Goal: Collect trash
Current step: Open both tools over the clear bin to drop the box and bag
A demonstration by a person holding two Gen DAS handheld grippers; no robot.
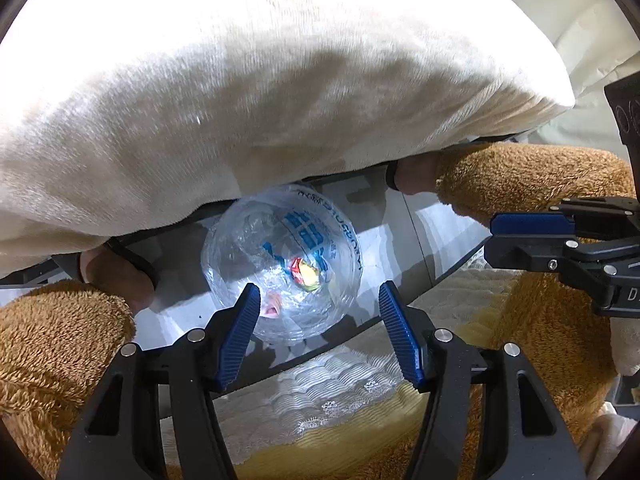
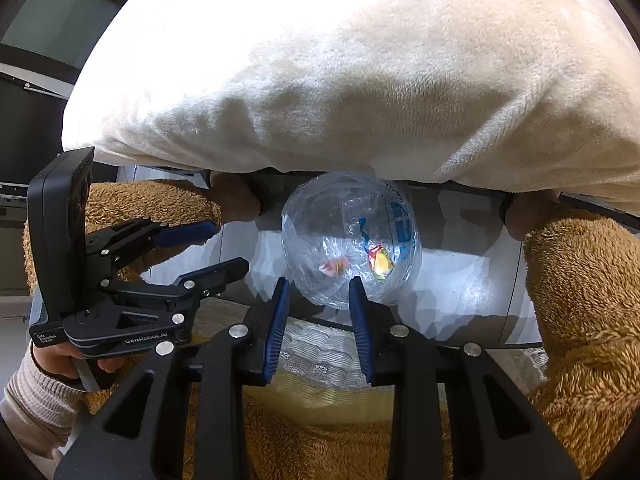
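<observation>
A clear plastic bag (image 1: 282, 264) with blue print stands open on the grey floor; it also shows in the right wrist view (image 2: 350, 242). Inside lie a red-and-yellow wrapper (image 1: 306, 274) and a pink scrap (image 1: 272, 306); the right wrist view shows the wrapper (image 2: 380, 262) and the scrap (image 2: 332, 267) too. My left gripper (image 1: 318, 300) is open and empty, just above the bag's near side. My right gripper (image 2: 318, 290) is open and empty, close to the bag's near rim. The right gripper also shows at the right edge of the left wrist view (image 1: 516, 240).
A person in a cream fleece top (image 1: 260, 92) leans over the bag, with brown fluffy sleeves (image 1: 60, 340) on both sides. A pale lace-edged cloth (image 1: 332, 392) and yellow fabric (image 2: 332, 396) lie below the grippers. The left gripper (image 2: 208, 252) shows at left in the right wrist view.
</observation>
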